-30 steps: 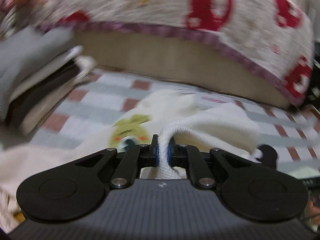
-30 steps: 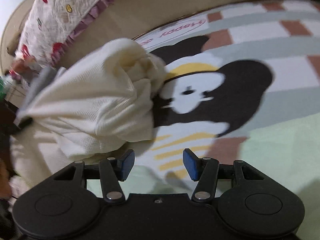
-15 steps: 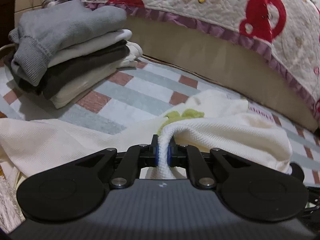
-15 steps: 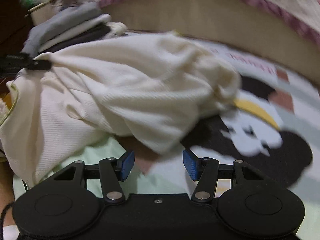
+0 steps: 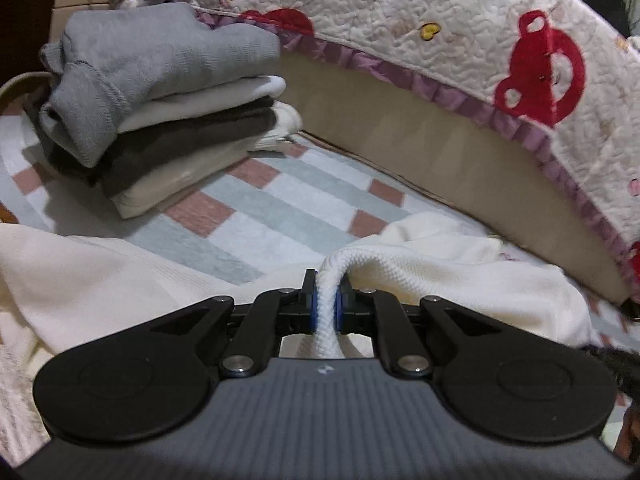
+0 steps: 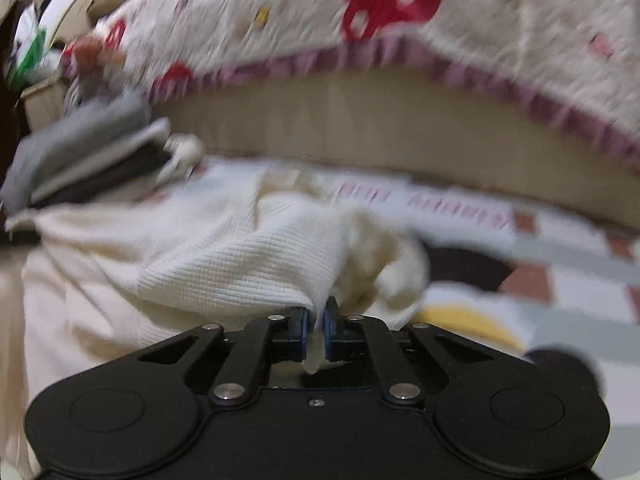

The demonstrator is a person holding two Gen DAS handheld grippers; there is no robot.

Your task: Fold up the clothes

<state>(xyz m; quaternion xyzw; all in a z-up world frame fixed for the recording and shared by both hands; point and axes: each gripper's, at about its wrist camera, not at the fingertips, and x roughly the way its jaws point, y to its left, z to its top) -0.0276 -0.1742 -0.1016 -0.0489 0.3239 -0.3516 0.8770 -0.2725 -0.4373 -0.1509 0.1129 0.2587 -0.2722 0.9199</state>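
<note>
A cream ribbed-knit garment lies rumpled on a patterned floor mat. My left gripper is shut on a thick rolled edge of it, which bulges up between the blue pads. In the right wrist view the same cream garment spreads across the left and middle, and my right gripper is shut on a thin fold of its cloth, a little tuft hanging below the pads. That view is blurred by motion.
A stack of folded clothes, grey on top, sits at the back left on the checked mat. A bed with a quilted white-and-red cover runs along the back. The mat shows a black cartoon print on the right.
My right gripper swung toward the cream garment and went from open to shut on a fold of it. The left gripper kept its grip while its view settled on the clothes stack.
</note>
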